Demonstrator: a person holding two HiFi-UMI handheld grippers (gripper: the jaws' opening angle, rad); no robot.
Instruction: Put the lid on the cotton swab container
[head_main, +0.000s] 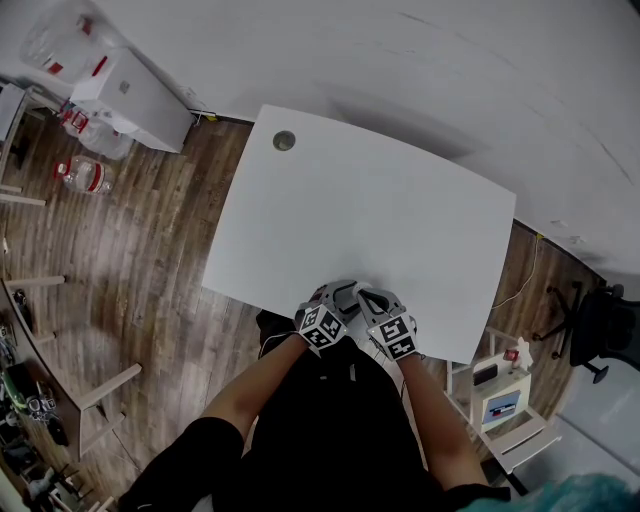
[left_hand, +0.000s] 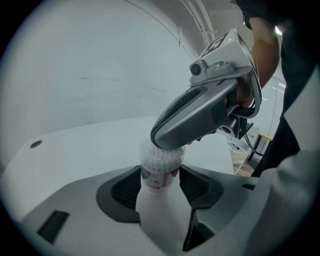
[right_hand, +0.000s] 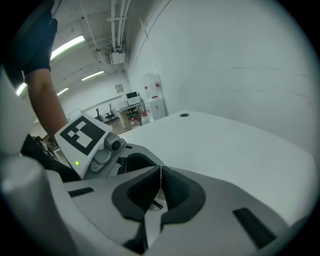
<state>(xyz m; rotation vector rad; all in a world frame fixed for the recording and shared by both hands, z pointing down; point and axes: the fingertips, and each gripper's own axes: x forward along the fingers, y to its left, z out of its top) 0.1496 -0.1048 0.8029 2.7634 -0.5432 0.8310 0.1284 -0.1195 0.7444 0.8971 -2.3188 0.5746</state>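
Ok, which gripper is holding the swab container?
The left gripper: the container stands clamped between its jaws. The right gripper has its jaws closed together, with its tip over the container's top.

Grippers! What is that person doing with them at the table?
A person stands at the near edge of a white table with a gripper in each hand. The left gripper has its fingers squeezed on a small tub of cotton swabs, holding it upright. The right gripper sits right on top of the tub with its fingers pressed together. I cannot make out a lid for sure.
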